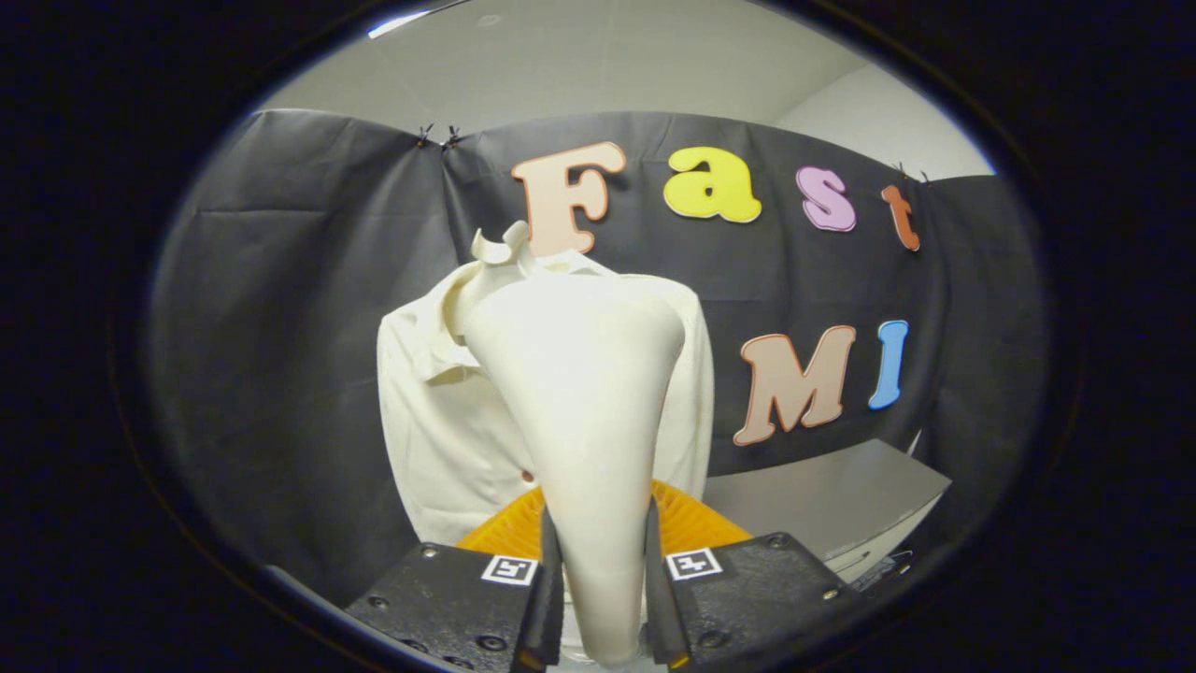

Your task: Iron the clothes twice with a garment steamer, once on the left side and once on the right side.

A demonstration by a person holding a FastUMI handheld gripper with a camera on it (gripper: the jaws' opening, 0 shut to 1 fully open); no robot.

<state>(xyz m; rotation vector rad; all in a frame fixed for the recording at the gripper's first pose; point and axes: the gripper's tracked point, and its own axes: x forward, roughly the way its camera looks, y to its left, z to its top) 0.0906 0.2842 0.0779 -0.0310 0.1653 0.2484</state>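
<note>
Cream steamer (579, 393) clamped in gripper (603, 598), shirt (439, 421) beyond

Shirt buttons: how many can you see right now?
1. A small dark button low on the shirt, just beside the garment steamer that the hand-held gripper is shut on. The steamer covers the shirt's middle, so more may be hidden.

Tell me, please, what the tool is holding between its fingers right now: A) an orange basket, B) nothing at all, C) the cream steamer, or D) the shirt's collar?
C: the tool has both fingers pressed on the narrow handle of the cream steamer, whose wide head rises in front of the shirt hanging beyond it.
</note>
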